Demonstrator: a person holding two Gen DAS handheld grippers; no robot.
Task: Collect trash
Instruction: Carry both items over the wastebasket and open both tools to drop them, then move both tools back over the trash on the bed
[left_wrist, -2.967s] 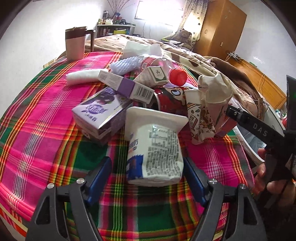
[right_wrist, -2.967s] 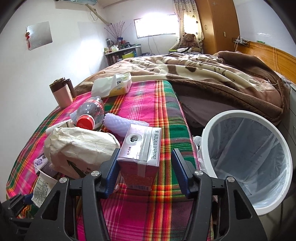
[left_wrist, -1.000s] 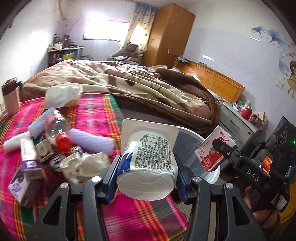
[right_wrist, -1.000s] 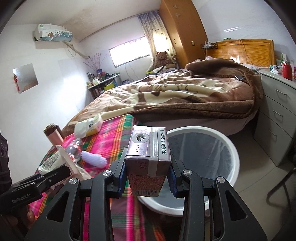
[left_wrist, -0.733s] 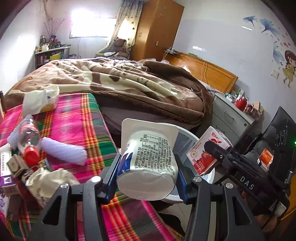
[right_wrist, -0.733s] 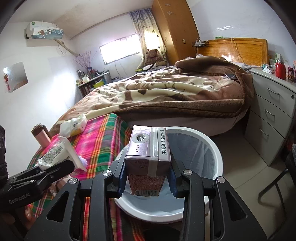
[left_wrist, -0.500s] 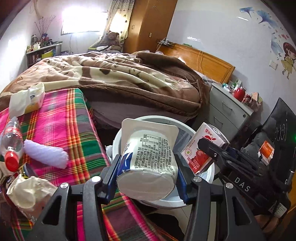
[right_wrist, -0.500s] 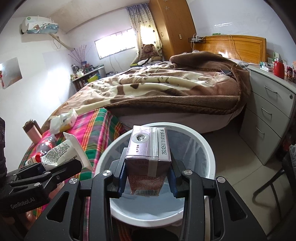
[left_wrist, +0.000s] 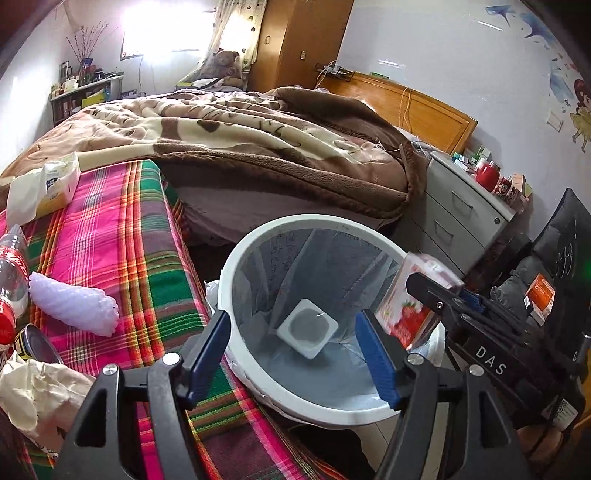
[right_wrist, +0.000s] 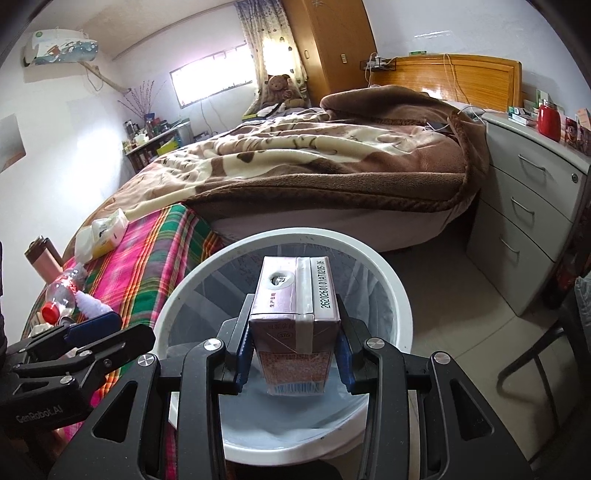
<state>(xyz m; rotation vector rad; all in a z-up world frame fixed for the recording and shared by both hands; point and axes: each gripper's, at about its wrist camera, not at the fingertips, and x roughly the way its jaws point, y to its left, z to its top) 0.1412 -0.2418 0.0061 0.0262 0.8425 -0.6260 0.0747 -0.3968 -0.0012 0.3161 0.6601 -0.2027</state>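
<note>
A white bin (left_wrist: 236, 266) with a clear liner stands beside the plaid table. A white yogurt cup (left_wrist: 307, 328) lies at its bottom, mouth up. My left gripper (left_wrist: 293, 354) hovers over the bin, its jaws opening with nothing between them. My right gripper (right_wrist: 293, 350) is shut on a pink drink carton (right_wrist: 293, 306), held upright above the bin (right_wrist: 391, 291). In the left wrist view that carton (left_wrist: 406, 306) shows at the bin's right rim, blurred. The left gripper's fingers (right_wrist: 92, 325) show at the left of the right wrist view.
On the plaid table (left_wrist: 110, 229) lie a plastic bottle (left_wrist: 11, 273), a foam sleeve (left_wrist: 74, 306), a crumpled paper bag (left_wrist: 37, 391), a can (left_wrist: 37, 343) and a tissue pack (left_wrist: 48, 184). A bed (left_wrist: 240, 147) lies behind; a grey drawer unit (left_wrist: 458, 214) stands right.
The left gripper has let go of the yogurt cup, which has dropped to the bin's bottom. Both grippers have moved further over the bin. The right still holds the carton.
</note>
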